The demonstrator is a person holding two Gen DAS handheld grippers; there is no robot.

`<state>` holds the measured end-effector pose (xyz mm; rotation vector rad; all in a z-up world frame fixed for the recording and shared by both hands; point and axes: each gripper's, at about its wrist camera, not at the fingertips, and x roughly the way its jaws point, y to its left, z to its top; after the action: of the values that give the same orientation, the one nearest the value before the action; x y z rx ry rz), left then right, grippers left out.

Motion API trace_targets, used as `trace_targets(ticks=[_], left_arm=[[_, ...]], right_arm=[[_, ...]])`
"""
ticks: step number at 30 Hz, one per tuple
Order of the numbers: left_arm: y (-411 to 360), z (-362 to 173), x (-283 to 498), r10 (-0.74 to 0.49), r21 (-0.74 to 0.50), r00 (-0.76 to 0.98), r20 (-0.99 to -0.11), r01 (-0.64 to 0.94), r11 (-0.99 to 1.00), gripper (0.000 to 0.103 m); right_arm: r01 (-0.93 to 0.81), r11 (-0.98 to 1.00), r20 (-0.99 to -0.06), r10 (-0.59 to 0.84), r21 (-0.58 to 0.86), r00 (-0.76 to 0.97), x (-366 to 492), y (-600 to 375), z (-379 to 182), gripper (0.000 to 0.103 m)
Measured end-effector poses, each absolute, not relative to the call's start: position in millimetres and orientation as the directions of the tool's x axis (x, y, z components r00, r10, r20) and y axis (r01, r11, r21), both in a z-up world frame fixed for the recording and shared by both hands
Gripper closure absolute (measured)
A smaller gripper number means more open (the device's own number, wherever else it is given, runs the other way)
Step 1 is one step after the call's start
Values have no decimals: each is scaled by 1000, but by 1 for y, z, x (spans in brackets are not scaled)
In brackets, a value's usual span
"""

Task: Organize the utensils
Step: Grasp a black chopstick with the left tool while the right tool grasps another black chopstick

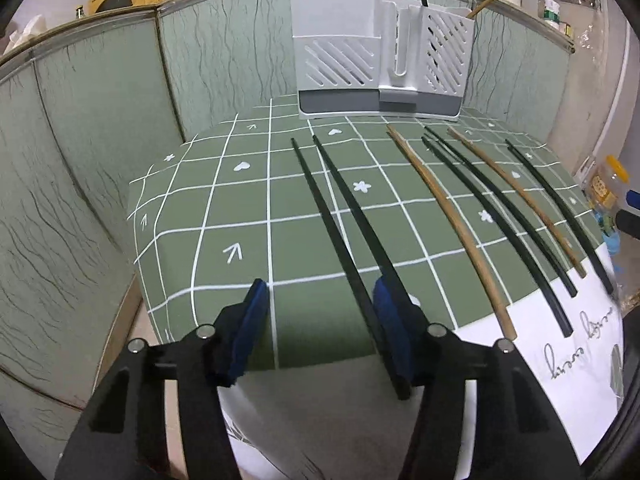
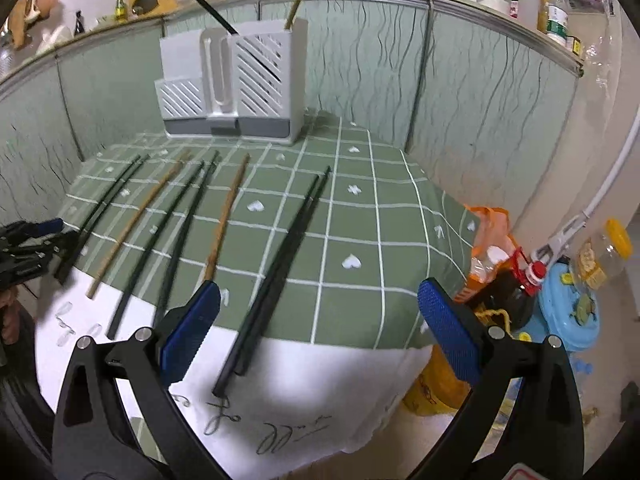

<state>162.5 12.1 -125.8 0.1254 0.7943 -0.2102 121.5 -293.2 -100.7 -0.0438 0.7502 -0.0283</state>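
Several black and wooden chopsticks lie on a green checked cloth (image 1: 248, 240). A white slotted utensil holder (image 1: 380, 52) stands at the back, with one black and one wooden chopstick standing in it (image 2: 296, 4). My left gripper (image 1: 320, 320) is open over the near ends of a black chopstick pair (image 1: 344, 232); both sticks reach in between the pads by the right pad. My right gripper (image 2: 320, 332) is open wide over the near ends of another black pair (image 2: 280, 264). The left gripper also shows at the left edge of the right wrist view (image 2: 32, 244).
A green panelled wall (image 1: 100, 140) surrounds the table at the back and left. Bottles, a blue container and an orange bag (image 2: 520, 280) crowd the right side below the table edge. A shelf of jars (image 2: 540, 4) runs above the wall.
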Motion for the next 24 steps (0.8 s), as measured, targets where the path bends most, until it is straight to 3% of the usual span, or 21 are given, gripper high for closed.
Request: trace_targets(ticks=[11,22,24], left_arm=[[5,-129,152,-105,76,715,-691,217,973,54],[3,-131,151,-97,88,724,-683,213,973,54],[3,-131,151,-94,87,726,-682,208,974,54]], right_arm=[[87,987,-733,-159,-135,662,123,-287,-125,9],[115,987,-753,-160,-112,639,139,-289,-135,9],[110,986,-760,-169,-128,628,142,-285,-140,16]])
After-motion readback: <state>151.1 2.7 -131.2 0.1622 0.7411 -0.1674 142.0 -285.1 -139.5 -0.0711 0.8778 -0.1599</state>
